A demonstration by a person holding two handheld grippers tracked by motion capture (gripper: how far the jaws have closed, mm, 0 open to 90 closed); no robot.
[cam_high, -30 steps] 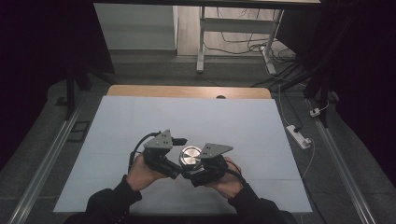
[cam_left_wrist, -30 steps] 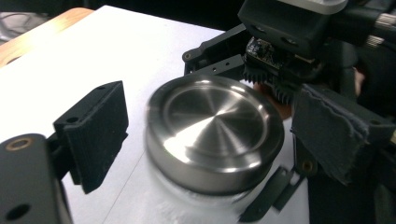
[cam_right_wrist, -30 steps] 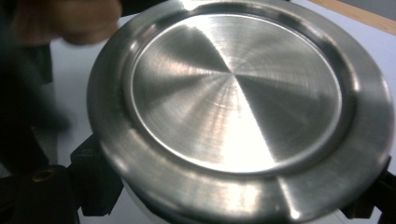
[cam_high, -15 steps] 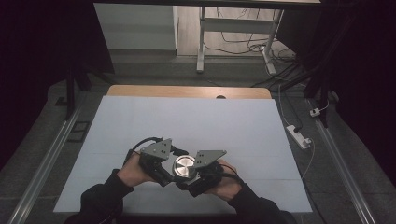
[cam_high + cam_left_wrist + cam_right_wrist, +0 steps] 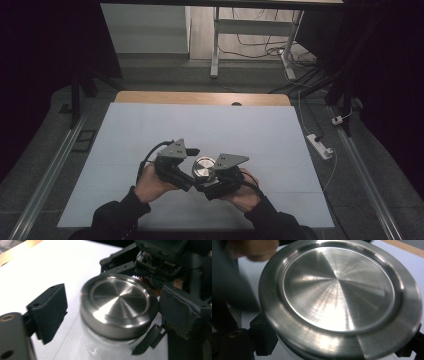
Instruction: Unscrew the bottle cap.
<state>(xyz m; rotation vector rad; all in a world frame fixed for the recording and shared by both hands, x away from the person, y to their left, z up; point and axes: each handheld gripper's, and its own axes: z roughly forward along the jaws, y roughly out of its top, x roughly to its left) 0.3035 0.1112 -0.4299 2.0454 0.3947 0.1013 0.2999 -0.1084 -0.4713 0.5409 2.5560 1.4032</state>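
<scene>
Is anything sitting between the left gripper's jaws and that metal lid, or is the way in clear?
Nothing visible blocks it. In the left gripper view the left gripper has just reopened, and the metal lid lies between its pads with only bare gaps. The right gripper holds the lid's container from the far side.

Looks like a lab / recording setup to me, not a home. I'm working at a table (image 5: 150, 115) w/ a plain white sheet over it, bare wood strip showing along the far edge. Dark curtains (image 5: 45, 60) hang both sides, so the space is boxed in. Metal rails (image 5: 45, 172) run along the floor past the table's left & right edges. Loose cables (image 5: 260, 47) lie tangled on the floor beyond the far edge, near a white desk frame (image 5: 216, 45). A power strip (image 5: 319, 146) sits just off the right edge. Grey carpet floor.
</scene>
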